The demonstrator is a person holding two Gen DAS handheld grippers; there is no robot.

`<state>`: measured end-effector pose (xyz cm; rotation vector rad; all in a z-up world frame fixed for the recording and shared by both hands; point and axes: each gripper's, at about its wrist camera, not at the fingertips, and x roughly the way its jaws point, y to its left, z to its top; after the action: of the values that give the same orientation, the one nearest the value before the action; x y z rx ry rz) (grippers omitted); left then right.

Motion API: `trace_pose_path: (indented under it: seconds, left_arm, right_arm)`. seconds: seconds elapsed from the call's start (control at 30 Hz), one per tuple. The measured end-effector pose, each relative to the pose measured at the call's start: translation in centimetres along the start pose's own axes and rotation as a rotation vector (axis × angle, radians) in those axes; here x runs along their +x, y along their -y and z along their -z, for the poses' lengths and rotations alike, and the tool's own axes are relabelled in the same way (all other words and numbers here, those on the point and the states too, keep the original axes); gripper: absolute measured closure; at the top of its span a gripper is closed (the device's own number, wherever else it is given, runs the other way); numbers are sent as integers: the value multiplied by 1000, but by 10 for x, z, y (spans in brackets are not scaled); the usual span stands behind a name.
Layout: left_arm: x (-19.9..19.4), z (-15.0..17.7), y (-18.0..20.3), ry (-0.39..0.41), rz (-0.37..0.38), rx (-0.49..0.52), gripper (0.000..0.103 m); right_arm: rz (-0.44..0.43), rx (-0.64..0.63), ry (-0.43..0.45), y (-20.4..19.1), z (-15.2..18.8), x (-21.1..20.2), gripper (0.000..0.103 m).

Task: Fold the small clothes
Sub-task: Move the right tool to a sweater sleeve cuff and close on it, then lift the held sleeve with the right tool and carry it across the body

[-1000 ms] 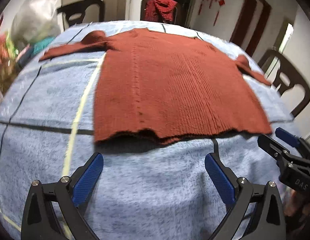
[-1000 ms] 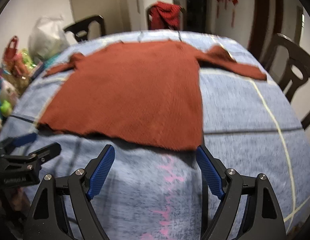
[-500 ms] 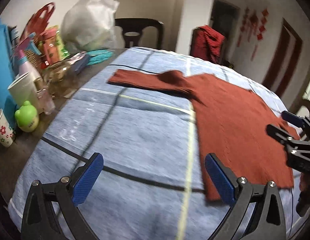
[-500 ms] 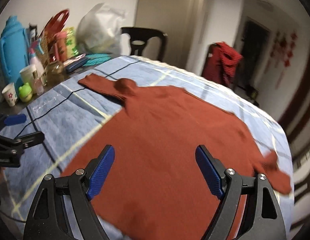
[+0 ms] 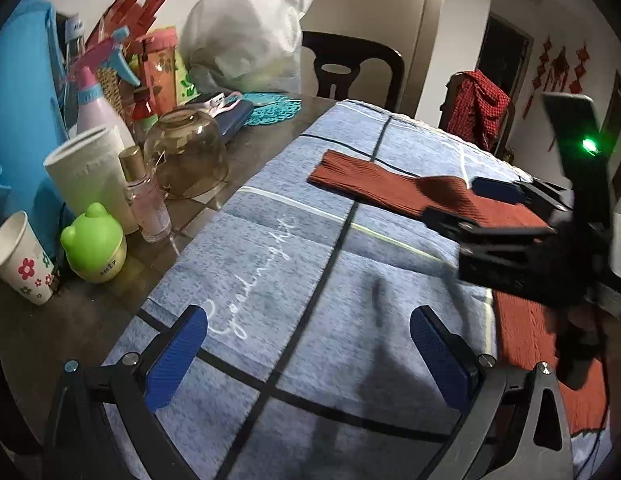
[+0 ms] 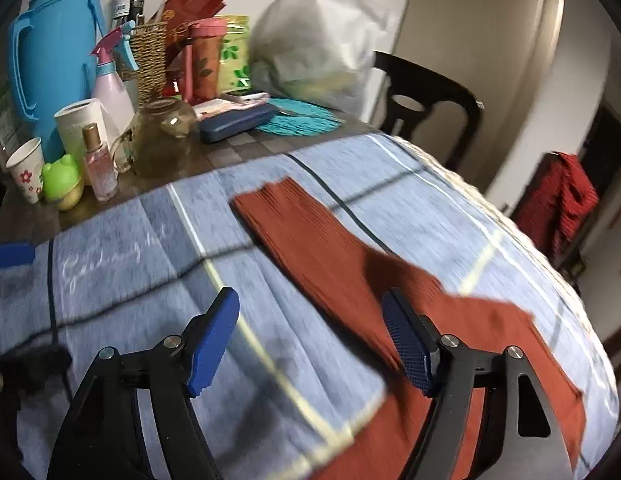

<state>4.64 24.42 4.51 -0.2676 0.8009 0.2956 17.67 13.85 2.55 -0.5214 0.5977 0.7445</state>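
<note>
Approach to the sleeve: your right tongs (image 6: pixel 310 340), just narrowing, and left tongs (image 5: pixel 310 356) gape empty; next, grip the sweater's sleeve (image 6: pixel 294 232) for the inward fold.

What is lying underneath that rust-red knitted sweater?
The rust-red knitted sweater lies on a blue towel with dark and pale stripes, spread over the table. What is under the covered part cannot be seen.

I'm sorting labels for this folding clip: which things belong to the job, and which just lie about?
Job: rust-red knitted sweater; blue checked cloth cover; left claw; right claw.

Lying about: blue plastic flask; flowered paper cup; green frog-shaped jar; white plastic bag.
</note>
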Motion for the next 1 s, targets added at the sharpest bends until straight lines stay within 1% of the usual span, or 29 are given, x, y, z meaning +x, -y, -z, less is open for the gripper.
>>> trace_pose_path:
  seconds: [0.03, 0.07, 0.1, 0.2, 0.3, 0.4, 0.47, 0.6, 0.63, 0.67, 0.73, 0.8, 0.87, 0.93, 1.0]
  left_arm:
    - [2, -1, -3, -5, -5, -13, 0]
    - [5, -2, -6, -9, -12, -20, 0]
    - [7, -4, -9, -11, -13, -25, 0]
    - [13, -7, -17, -21, 5, -52, 0]
    - [20, -9, -23, -40, 27, -79, 0]
    - [24, -12, -26, -39, 11, -72, 0]
    - [26, -14, -28, -39, 11, -72, 0]
    - [30, -18, -31, -42, 9, -79, 0]
    - [30, -19, -30, -41, 6, -74, 0]
    - [31, -20, -30, -40, 5, -72, 0]
    - [33, -22, -29, -45, 14, -75, 0]
    - [34, -23, -28, -45, 23, -74, 0]
    - [34, -26, -25, -35, 26, -66, 0]
    - [35, -28, -23, -27, 29, -59, 0]
    - [36, -31, -21, -30, 37, -61, 0]
  right_arm:
    - [-10, 1, -11, -1, -5, 9, 30]
    - [-20, 4, -18, -1, -10, 17, 35]
    - [-32, 2, -28, -2, -14, 24, 36]
    - [-50, -30, -57, -8, -25, 46, 37]
    - [-90, -37, -75, -14, -34, 65, 39]
    - [-71, -68, -92, -19, -39, 80, 46]
    - [-73, -63, -104, -19, -42, 89, 50]
    - [-80, -45, -102, -18, -45, 95, 51]
    - [-83, -40, -97, -18, -45, 96, 54]
    - [-89, -36, -95, -19, -46, 97, 62]
    - [-98, -30, -95, -20, -47, 98, 73]
    - [-96, -22, -93, -21, -49, 98, 78]
    - [-98, -5, -92, -19, -50, 98, 87]
    - [-97, 9, -90, -17, -50, 98, 91]
    - [-101, 29, -88, -13, -49, 97, 93]
